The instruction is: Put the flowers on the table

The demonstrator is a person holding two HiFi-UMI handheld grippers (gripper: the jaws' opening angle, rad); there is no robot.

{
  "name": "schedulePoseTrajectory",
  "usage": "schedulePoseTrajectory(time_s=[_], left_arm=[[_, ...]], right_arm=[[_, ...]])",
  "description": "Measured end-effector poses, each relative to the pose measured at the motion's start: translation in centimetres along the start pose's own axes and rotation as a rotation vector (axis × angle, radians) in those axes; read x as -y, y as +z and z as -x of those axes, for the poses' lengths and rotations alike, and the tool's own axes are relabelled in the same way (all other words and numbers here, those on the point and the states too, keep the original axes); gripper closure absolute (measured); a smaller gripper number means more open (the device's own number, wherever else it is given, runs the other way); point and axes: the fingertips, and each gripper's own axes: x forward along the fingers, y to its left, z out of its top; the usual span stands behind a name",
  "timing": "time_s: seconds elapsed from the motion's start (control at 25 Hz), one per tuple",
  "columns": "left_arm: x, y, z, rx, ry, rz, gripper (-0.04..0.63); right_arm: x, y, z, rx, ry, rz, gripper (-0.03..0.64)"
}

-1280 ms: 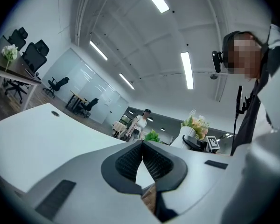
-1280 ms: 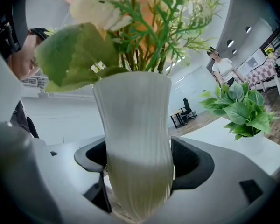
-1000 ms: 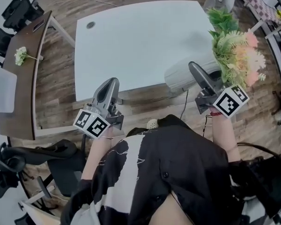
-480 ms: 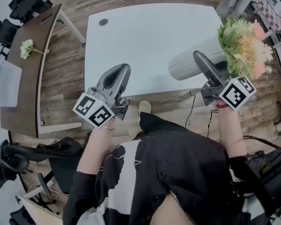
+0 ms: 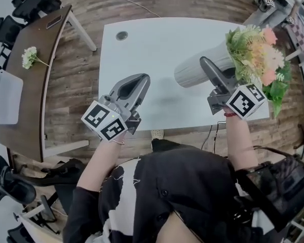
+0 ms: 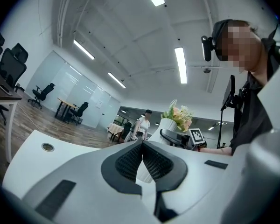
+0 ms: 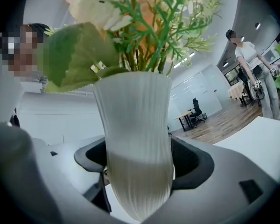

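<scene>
A white ribbed vase [image 5: 192, 72] holds a bunch of pink, cream and green flowers [image 5: 256, 52]. My right gripper [image 5: 200, 67] is shut on the vase body; in the right gripper view the vase [image 7: 135, 143] fills the gap between both pads, flowers [image 7: 130, 22] above. The vase hangs over the right part of the white table [image 5: 157, 39]. My left gripper [image 5: 142, 80] is shut and empty over the table's front left. In the left gripper view its pads [image 6: 130, 160] meet, and the vase [image 6: 165, 125] shows beyond them.
A dark wooden desk [image 5: 25, 95] at the left carries a small white flower sprig [image 5: 29, 57]. Black office chairs [image 5: 20, 4] stand behind it. The table has a round cable hole [image 5: 122, 35]. A person [image 7: 252, 69] stands off to the right.
Both grippers have moved forward from the table's near edge to over its top. The vase with the flowers has come from beyond the right edge to above the table.
</scene>
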Motion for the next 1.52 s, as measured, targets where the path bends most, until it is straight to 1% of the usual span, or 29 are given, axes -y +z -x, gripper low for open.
schedulePoseTrajectory(time_s=[0.2,0.4,0.64,0.84,0.92,1.04,1.12,1.24,1.52], left_arm=[[-3.8,0.1,-1.3,-0.016,0.005,0.014,0.581],[-6.8,-0.5,-2.7,-0.036,0.017,0.032,0.581],[-10.2,-1.0,-3.4,-0.057,0.038,0.067,0.581],[-12.4,-1.2,-3.6,-0.046,0.065,0.097,0.581],[-13.3,-1.3,-3.6,-0.038,0.087,0.113,0.581],[-14.6,-1.7,-3.5,-0.020,0.129,0.156,0.581],[-15.4,-2.3,-3.6,-0.023,0.147,0.178,0.581],[-15.8,-3.2,-3.6,-0.037,0.157,0.190,0.581],[-15.7,-4.0,-4.3,-0.060,0.148,0.201,0.581]], right_arm=[[1.1,-0.2,-5.0,-0.008,-0.012,0.012,0.219],[3.3,-1.9,-9.0,-0.022,0.023,-0.030,0.219],[4.8,-2.5,-13.8,-0.036,0.004,-0.062,0.219],[6.3,-3.0,-16.9,-0.047,-0.013,-0.051,0.219],[6.6,-3.0,-18.0,-0.042,-0.011,-0.058,0.219],[7.2,-3.1,-19.6,-0.039,-0.008,-0.062,0.219],[7.8,-3.5,-20.6,-0.043,-0.014,-0.053,0.219],[8.7,-4.2,-21.3,-0.040,-0.032,-0.046,0.219],[10.0,-6.0,-22.2,-0.065,-0.065,-0.038,0.219]])
